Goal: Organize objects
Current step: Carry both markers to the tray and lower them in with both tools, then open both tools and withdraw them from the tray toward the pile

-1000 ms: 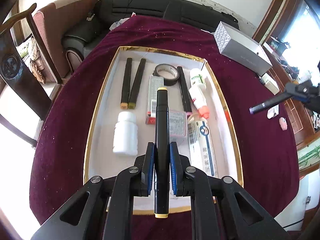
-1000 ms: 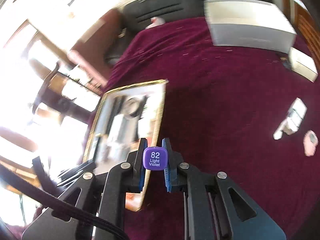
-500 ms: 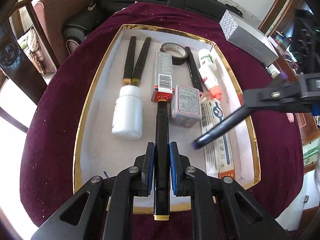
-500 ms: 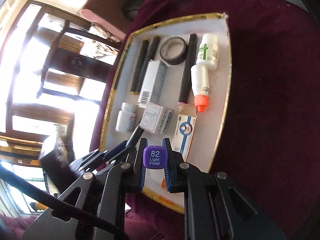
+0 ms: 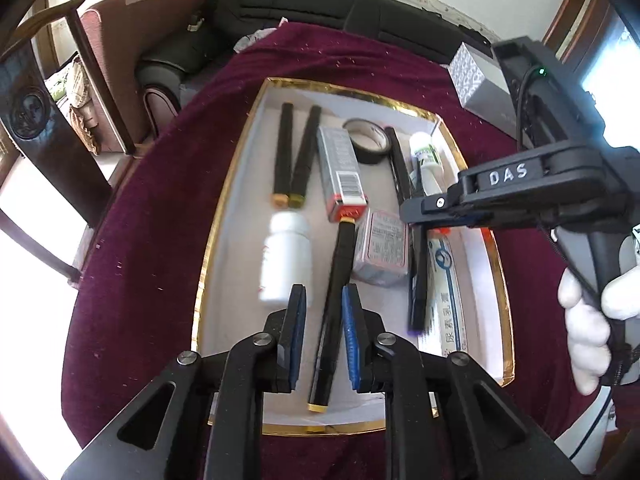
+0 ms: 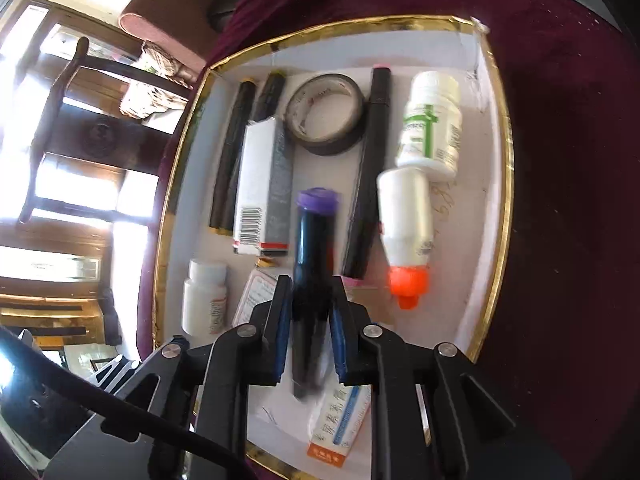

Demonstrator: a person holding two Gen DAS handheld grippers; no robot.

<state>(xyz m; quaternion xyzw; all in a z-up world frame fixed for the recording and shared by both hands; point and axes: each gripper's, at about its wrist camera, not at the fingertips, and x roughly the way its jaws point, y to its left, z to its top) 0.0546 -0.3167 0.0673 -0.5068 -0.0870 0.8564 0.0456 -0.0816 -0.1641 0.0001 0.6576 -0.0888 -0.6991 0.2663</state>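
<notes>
A gold-rimmed white tray [image 5: 224, 216] on the maroon table holds markers, boxes and bottles. My left gripper [image 5: 323, 300] is open, its jaws spread either side of a black yellow-capped marker [image 5: 334, 304] that lies tilted on the tray floor, free of the pads. My right gripper [image 6: 308, 292] is open too; a black marker with a violet cap [image 6: 314, 272] lies blurred between its jaws, over the tray. That marker also shows in the left wrist view [image 5: 418, 276], below the right gripper's body [image 5: 516, 196].
In the tray: two black markers [image 5: 294, 152], a grey barcode box [image 5: 342, 168], a tape roll [image 5: 368, 140], white pill bottles [image 5: 284, 258], a small pink box [image 5: 382, 246], an orange-capped bottle [image 6: 406, 220], a long ointment box [image 5: 446, 292]. A grey box [image 5: 480, 84] sits at the table's far right.
Both grippers have opened and let go of their markers. The yellow-capped marker now lies tilted in the tray. The right gripper moved over the tray and the violet marker has dropped from its jaws.
</notes>
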